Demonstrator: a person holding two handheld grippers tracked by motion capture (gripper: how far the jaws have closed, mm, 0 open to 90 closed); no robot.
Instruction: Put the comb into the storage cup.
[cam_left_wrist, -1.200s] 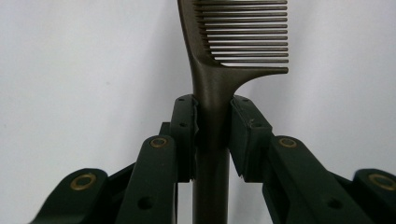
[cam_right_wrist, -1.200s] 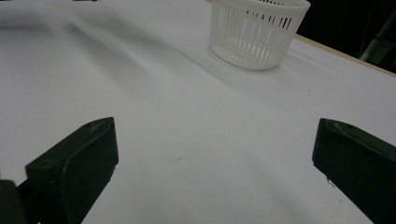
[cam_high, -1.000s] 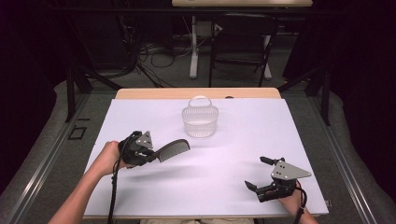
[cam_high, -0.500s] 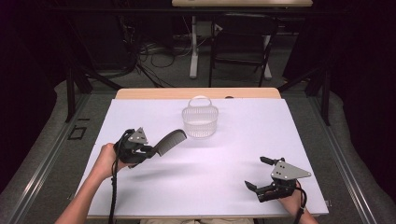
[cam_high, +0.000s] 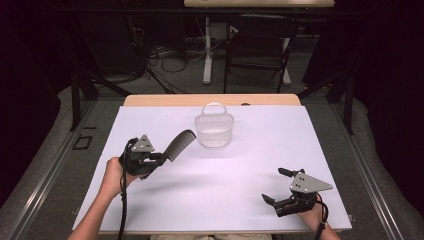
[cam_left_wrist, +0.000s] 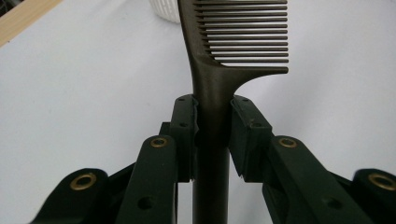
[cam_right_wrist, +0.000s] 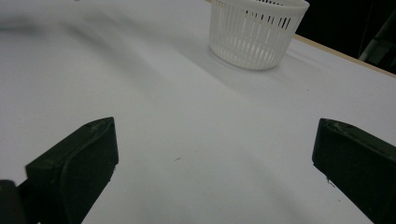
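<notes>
While the comb hangs in the air short of the basket, these are the weak points, each placed against the basket as landmark.

Comb: dark, long-handled, lifted off the table and tilted, its toothed end nearest the basket but not over the rim; it sits to the basket's left and toward the person.

Left gripper: jaws clenched on the comb's handle, pads pressing it from both sides just below where the teeth begin, as the left gripper view makes plain.

Grip risk: the handle looks smooth and round, and most of the comb's length sticks out past the pads toward the basket, so I judge it could swivel or slide if the hand jerks.

Basket risk: light, white, slatted plastic with a hoop handle standing up at its far side; a comb arriving low could strike the near wall and shove or tip the basket instead of going in.

Teeth risk: the fine teeth could snag in the slats or on the rim if lowered sideways.

Drop risk: let go too early, the comb would land on the white table beside the basket, or end up propped across its rim.

Right gripper: jaws released and wide, nothing between them, resting well to the basket's right and near the person's edge; too far off to steady the basket.
</notes>
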